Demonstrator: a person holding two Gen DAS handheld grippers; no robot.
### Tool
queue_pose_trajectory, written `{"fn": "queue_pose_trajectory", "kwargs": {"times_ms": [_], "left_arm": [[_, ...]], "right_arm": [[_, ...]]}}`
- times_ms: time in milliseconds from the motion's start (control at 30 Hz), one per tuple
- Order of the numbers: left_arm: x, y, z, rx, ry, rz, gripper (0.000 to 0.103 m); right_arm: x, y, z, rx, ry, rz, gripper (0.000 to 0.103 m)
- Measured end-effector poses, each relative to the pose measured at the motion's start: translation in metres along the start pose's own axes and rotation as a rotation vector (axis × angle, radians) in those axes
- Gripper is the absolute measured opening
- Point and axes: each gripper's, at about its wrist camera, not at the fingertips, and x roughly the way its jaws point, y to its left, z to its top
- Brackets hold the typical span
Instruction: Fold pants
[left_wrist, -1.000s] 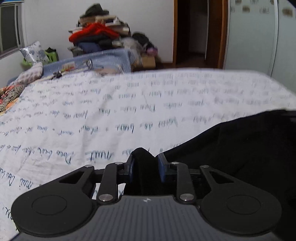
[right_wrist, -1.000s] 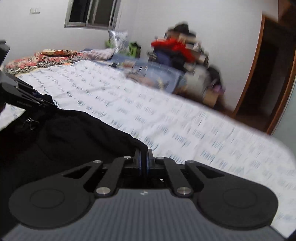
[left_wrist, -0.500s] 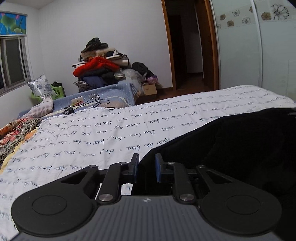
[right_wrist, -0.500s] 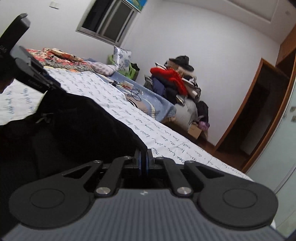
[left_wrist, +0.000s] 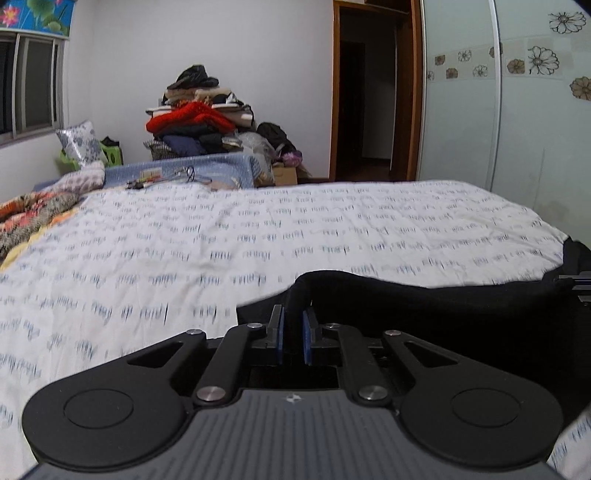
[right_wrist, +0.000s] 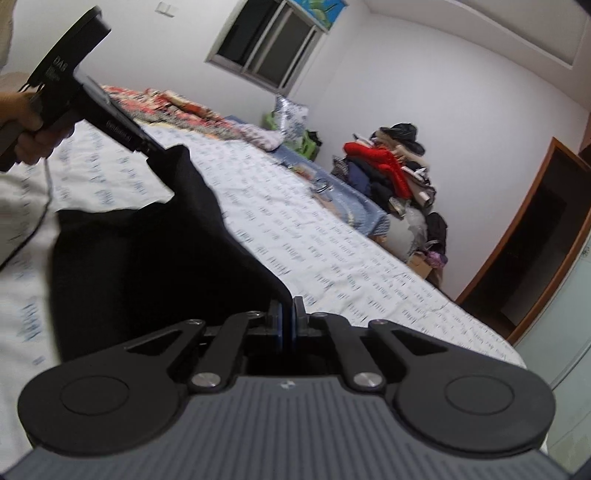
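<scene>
The black pants (left_wrist: 424, 310) hang lifted over the bed, stretched between both grippers. My left gripper (left_wrist: 293, 325) is shut on a corner of the pants edge. It also shows in the right wrist view (right_wrist: 149, 149), pinching the far top corner of the pants (right_wrist: 155, 251). My right gripper (right_wrist: 287, 317) is shut on the near corner of the same edge. The cloth droops between the two grips. Its lower part is hidden behind the gripper bodies.
The bed's white sheet with blue writing (left_wrist: 221, 236) spreads ahead. A patterned blanket (left_wrist: 33, 214) and a pillow (left_wrist: 79, 142) lie at its left. A clothes pile (left_wrist: 199, 122) stands against the far wall, next to a doorway (left_wrist: 369, 110) and a wardrobe (left_wrist: 535, 110).
Both grippers have risen and spread apart with the pants, lifting them off the sheet. The right gripper has tilted, and the cloth edge is now drawn out between them.
</scene>
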Motion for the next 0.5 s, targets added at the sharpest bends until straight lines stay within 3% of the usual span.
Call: {"fn": "queue_pose_trajectory", "kwargs": {"times_ms": [300, 500], "left_arm": [[-0.028, -0.005, -0.049, 0.001, 0.101, 0.008, 0.009], [-0.04, -0.005, -0.064, 0.011, 0.132, 0.019, 0.009]], "right_arm": [[-0.029, 0.039, -0.022, -0.029, 0.055, 0.056, 0.005], [-0.033, 0.047, -0.035, -0.02, 0.103, 0.092, 0.005]]}}
